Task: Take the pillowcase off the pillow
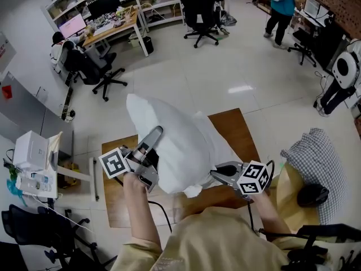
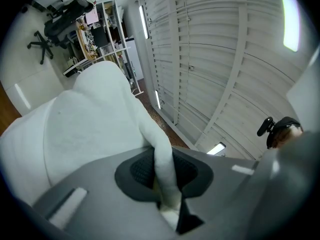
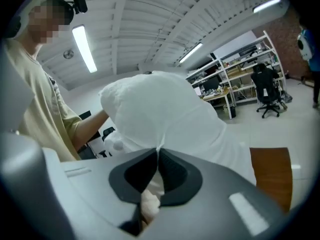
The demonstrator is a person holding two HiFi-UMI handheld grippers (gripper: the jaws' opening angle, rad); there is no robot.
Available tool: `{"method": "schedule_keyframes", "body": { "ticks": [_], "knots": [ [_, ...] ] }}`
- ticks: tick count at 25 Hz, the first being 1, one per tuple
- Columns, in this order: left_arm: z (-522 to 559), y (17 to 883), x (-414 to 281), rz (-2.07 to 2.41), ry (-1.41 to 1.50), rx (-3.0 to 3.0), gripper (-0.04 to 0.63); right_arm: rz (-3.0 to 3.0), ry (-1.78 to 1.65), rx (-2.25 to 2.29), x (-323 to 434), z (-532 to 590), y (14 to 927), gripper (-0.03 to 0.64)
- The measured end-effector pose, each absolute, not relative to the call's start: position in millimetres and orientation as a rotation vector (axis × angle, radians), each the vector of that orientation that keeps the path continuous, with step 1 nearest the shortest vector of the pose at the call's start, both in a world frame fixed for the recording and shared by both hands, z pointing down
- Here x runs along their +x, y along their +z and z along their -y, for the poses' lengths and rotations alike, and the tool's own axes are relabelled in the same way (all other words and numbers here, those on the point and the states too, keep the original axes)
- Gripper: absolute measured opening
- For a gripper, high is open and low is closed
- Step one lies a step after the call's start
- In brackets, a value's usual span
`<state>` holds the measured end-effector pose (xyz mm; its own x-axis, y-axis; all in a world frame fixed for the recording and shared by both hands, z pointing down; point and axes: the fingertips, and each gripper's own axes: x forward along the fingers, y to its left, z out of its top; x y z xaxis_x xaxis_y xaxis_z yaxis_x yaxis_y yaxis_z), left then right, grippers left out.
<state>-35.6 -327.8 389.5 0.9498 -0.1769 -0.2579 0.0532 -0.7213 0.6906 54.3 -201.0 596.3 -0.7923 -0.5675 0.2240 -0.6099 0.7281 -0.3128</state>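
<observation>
Left gripper (image 2: 163, 170): jaws clenched on a thick fold of the white pillowcase (image 2: 100, 129). The fold ran upright between the two dark pads and out below them. In the head view this gripper sat at the left flank of the pillow (image 1: 175, 137), angled up and away from the person, its marker cube nearest the hand.

Right gripper (image 3: 158, 158): jaws pressed together on a thin pinch of the same white cloth, which gathered into creases at the pad tips. In the head view it met the pillow's near lower corner from the right, lying close to level.

The pillow, with the pillowcase on it, was held between the two grippers above the brown wooden table (image 1: 240, 130). Its far end rose toward the open floor and its near end hung low over the table top. Whether any part rested on the table could not be told.

Surroundings: a person in a beige top (image 1: 220, 241) held both grippers. A blue-checked cushion (image 1: 318, 157) lay well to the right of the table. A white box (image 1: 31, 150) stood to the left. Beyond the table were black office chairs (image 1: 200, 10), a cluttered desk with shelving (image 1: 110, 21), and a second person in a blue top (image 1: 281, 7) at the far right.
</observation>
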Motion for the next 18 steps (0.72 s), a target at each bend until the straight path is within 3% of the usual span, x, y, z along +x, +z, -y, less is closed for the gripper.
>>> {"method": "schedule_keyframes", "body": {
  "ticks": [5, 10, 11, 14, 18],
  "knots": [
    [330, 401, -39, 0.083, -0.395, 2.343, 0.048, 2.544, 0.774, 1.094, 86, 222, 749, 0.003],
    [317, 411, -34, 0.052, -0.375, 2.329, 0.048, 2.687, 0.835, 1.053, 77, 215, 726, 0.008],
    [313, 406, -37, 0.029, -0.387, 2.337, 0.048, 2.746, 0.81, 1.055, 82, 210, 706, 0.023],
    [302, 398, -48, -0.039, -0.395, 2.378, 0.048, 2.851, 0.636, 1.158, 113, 203, 648, 0.247],
    [301, 408, -61, -0.047, -0.394, 2.381, 0.048, 2.97, 0.593, 1.298, 154, 222, 594, 0.239]
  ]
}}
